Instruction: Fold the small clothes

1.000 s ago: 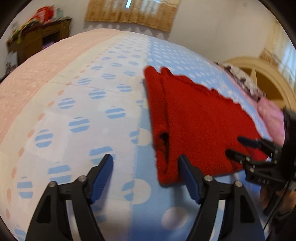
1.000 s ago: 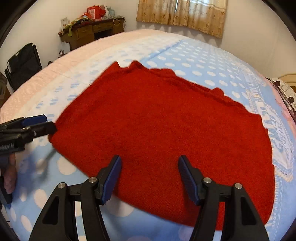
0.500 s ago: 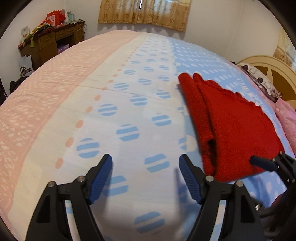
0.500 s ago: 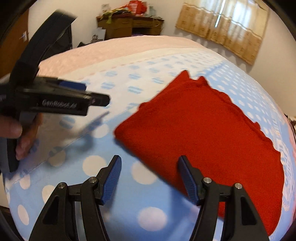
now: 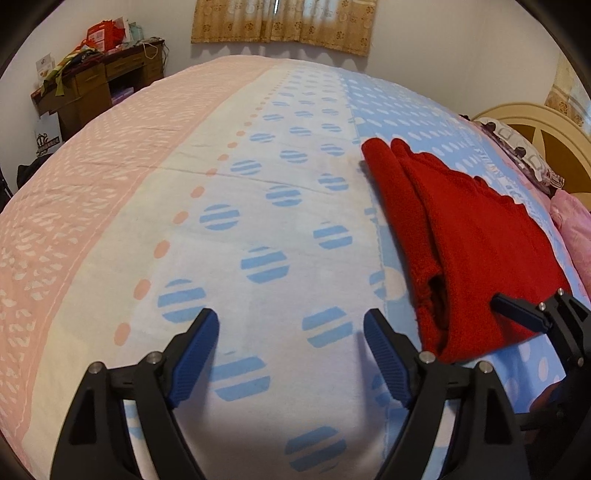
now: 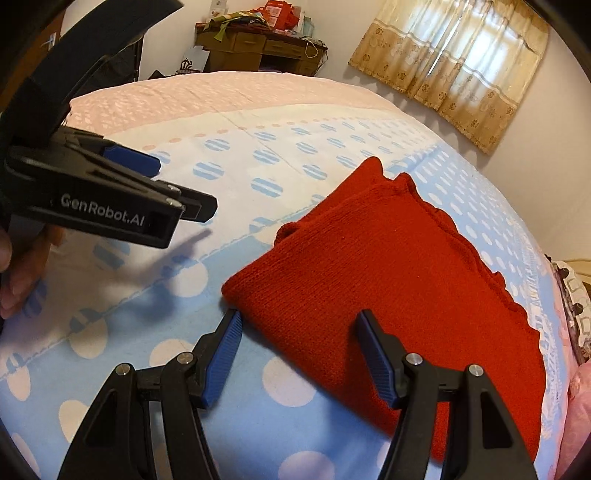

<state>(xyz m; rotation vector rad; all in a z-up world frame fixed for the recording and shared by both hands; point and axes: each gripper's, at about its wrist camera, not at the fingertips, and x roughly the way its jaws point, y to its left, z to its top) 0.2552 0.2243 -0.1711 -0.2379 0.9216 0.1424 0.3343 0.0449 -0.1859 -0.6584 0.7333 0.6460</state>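
Left wrist view: the left gripper (image 5: pixel 291 347) hangs over the bed with its blue-padded fingers (image 5: pixel 195 350) spread wide and nothing between them. Beneath it lies the bedspread (image 5: pixel 258 206), pink along the left side, cream in a middle band with blue striped circles, and light blue with white dots on the right. The folded red sweater (image 5: pixel 476 236) lies on the light blue part, toward the right edge of the bed, well to the right of the left gripper. The tip of the right gripper (image 5: pixel 524 314) shows at the sweater's near right corner. Past the far end of the bed hangs a tan curtain (image 5: pixel 280 26) on a pale wall; a cluttered wooden desk (image 5: pixel 99 85) stands at the far left, and a cream headboard (image 5: pixel 535 129) curves along the right with a pink pillow (image 5: pixel 572 229) below it.

Right wrist view: the right gripper (image 6: pixel 299 354) is open wide and empty, its fingers straddling the near corner of the red sweater (image 6: pixel 399 288); whether they touch the knit I cannot tell. The sweater lies flat on the blue dotted bedspread (image 6: pixel 122 332). The left gripper (image 6: pixel 177 188) hovers at the left, above the cream band, apart from the sweater, its fingers seen edge-on. The desk (image 6: pixel 258 48) stands beyond the far edge, and the curtain (image 6: pixel 454 62) covers a lit window at upper right.
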